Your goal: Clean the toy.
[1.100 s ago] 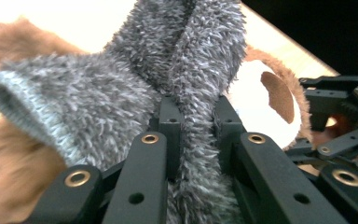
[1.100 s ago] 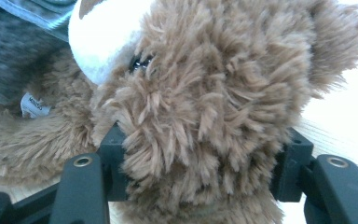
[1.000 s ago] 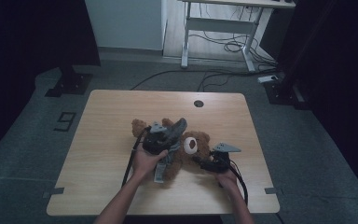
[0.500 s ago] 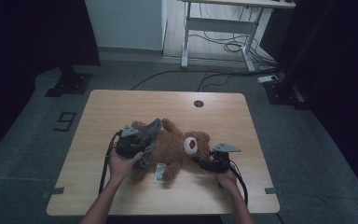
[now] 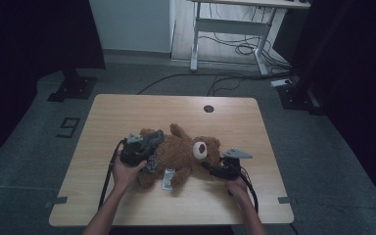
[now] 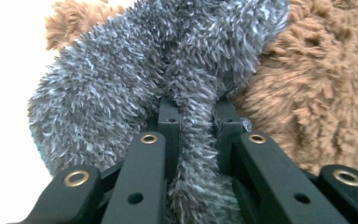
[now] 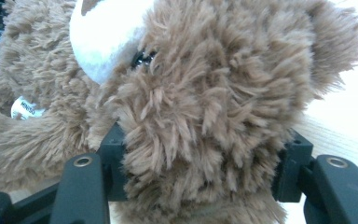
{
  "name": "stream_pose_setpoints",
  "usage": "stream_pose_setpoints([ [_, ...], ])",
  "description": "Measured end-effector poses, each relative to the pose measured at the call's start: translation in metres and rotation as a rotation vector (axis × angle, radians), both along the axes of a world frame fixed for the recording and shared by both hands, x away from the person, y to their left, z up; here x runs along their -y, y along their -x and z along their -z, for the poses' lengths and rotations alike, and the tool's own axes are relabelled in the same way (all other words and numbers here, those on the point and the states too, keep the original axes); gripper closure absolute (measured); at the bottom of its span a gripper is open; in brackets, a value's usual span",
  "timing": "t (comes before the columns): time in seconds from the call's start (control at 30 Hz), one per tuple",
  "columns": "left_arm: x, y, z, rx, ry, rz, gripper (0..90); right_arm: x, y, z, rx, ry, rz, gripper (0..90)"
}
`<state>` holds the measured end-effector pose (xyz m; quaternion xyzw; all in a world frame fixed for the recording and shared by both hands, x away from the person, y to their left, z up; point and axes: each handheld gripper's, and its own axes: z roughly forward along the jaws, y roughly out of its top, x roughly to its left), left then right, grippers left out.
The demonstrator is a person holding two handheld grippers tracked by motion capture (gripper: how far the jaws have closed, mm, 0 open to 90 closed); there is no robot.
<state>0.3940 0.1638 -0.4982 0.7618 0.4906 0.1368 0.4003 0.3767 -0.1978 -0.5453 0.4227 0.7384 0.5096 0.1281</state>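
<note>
While the brown teddy bear (image 5: pixel 186 154) lies mid-frame on the surface (image 5: pixel 127 112) in the high view, I'm undressing it. Left view: left claw (image 6: pixel 196 112) pinches the grey fleece garment (image 6: pixel 135 70). Right view: right claw (image 7: pixel 200 163) clamps the head; next, pull left.

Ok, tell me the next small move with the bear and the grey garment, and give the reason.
Probably keep drawing the grey fuzzy garment off along the teddy bear's legs, away from the head. The left gripper is shut on a fold of it, the right gripper clamps the bear's head to anchor it, and the garment sits bunched at the bear's lower end.
</note>
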Motion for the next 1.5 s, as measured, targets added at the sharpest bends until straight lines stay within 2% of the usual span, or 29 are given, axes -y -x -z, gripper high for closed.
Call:
stream_pose_setpoints([
  [0.13, -0.005, 0.0, 0.005, -0.018, 0.001, -0.006, 77.5, 0.0, -0.001, 0.0, 0.002, 0.001, 0.004, 38.3],
  [0.3, -0.011, 0.013, 0.01, -0.031, -0.006, 0.003, 77.6, 0.0, 0.001, -0.001, 0.01, 0.023, 0.001, 38.2],
  [0.37, -0.011, 0.02, 0.015, -0.061, -0.012, 0.018, 77.6, -0.001, 0.002, -0.001, 0.006, 0.028, 0.002, 38.2],
  [0.5, -0.009, 0.023, 0.018, -0.071, -0.009, 0.03, 77.7, -0.002, 0.002, -0.001, 0.008, 0.032, 0.007, 38.3],
  [0.7, 0.001, 0.003, 0.014, -0.073, -0.034, 0.036, 77.3, -0.002, -0.003, -0.001, 0.011, 0.031, 0.036, 38.5],
  [0.83, 0.008, -0.016, 0.013, -0.068, -0.024, 0.025, 77.3, 0.001, -0.017, -0.003, 0.004, 0.031, 0.074, 38.3],
  [0.93, 0.01, -0.024, 0.012, -0.065, -0.02, 0.019, 77.3, 0.004, -0.027, -0.004, -0.003, 0.031, 0.086, 37.1],
  [1.03, 0.009, -0.027, 0.011, -0.058, -0.019, 0.016, 77.1, 0.006, -0.034, -0.006, -0.005, 0.037, 0.091, 34.4],
  [1.13, 0.005, -0.022, 0.007, -0.043, -0.02, 0.014, 76.9, 0.008, -0.033, -0.006, -0.003, 0.026, 0.09, 27.8],
  [1.23, -0.002, -0.009, 0.002, -0.008, -0.008, 0.015, 76.9, 0.01, -0.029, -0.009, -0.008, 0.005, 0.102, 21.2],
  [1.37, -0.017, 0.011, -0.005, 0.032, -0.036, 0.009, 76.8, 0.013, -0.018, -0.014, 0.029, -0.014, 0.117, 21.5],
  [1.5, -0.035, 0.025, -0.005, 0.031, -0.045, -0.01, 76.5, 0.02, -0.009, -0.014, 0.035, -0.045, 0.129, 21.8],
])
